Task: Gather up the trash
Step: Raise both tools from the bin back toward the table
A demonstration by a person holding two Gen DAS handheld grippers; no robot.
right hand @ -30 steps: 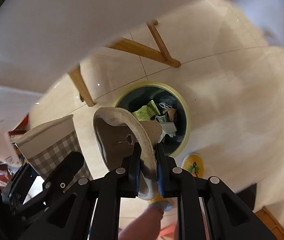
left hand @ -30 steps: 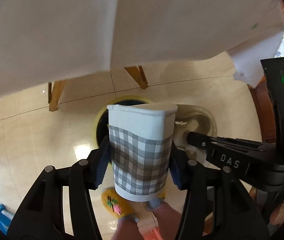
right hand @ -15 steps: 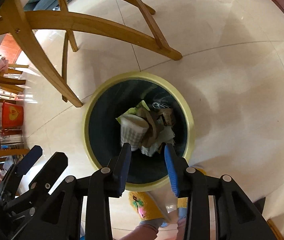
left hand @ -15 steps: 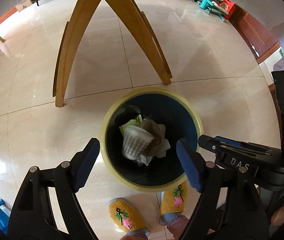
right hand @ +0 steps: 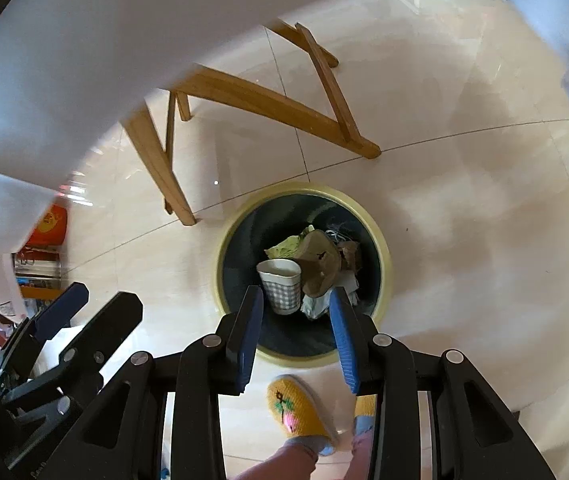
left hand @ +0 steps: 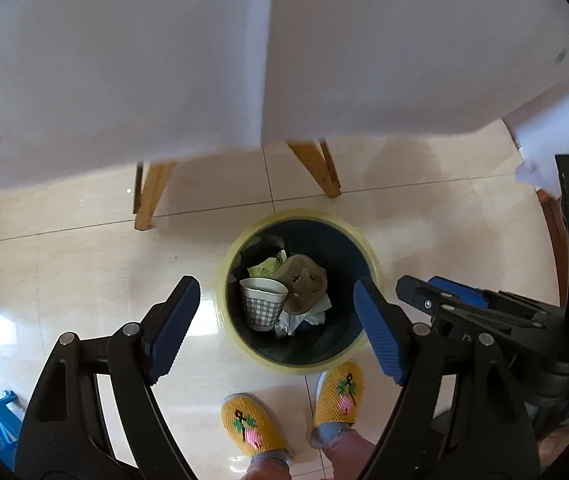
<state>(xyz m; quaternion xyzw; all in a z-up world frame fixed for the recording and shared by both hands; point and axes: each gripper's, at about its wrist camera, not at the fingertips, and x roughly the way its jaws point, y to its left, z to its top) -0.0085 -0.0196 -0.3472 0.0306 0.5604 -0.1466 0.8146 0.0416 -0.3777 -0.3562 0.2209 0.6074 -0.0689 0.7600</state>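
Both tools, left tool (left hand: pixel 276 320) and right tool (right hand: pixel 295 336), are open and empty above the trash bin (left hand: pixel 368 248). The checked paper cup (left hand: pixel 262 306) inside looks light and easily crushed; grip its wall gently.

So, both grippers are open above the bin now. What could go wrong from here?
1. The table edge hangs close above; lifting the left gripper or right gripper straight up may bump it.
2. The cup stands on loose trash in the bin, so it may tip over.
3. The slippers almost touch the bin; a step could kick it.
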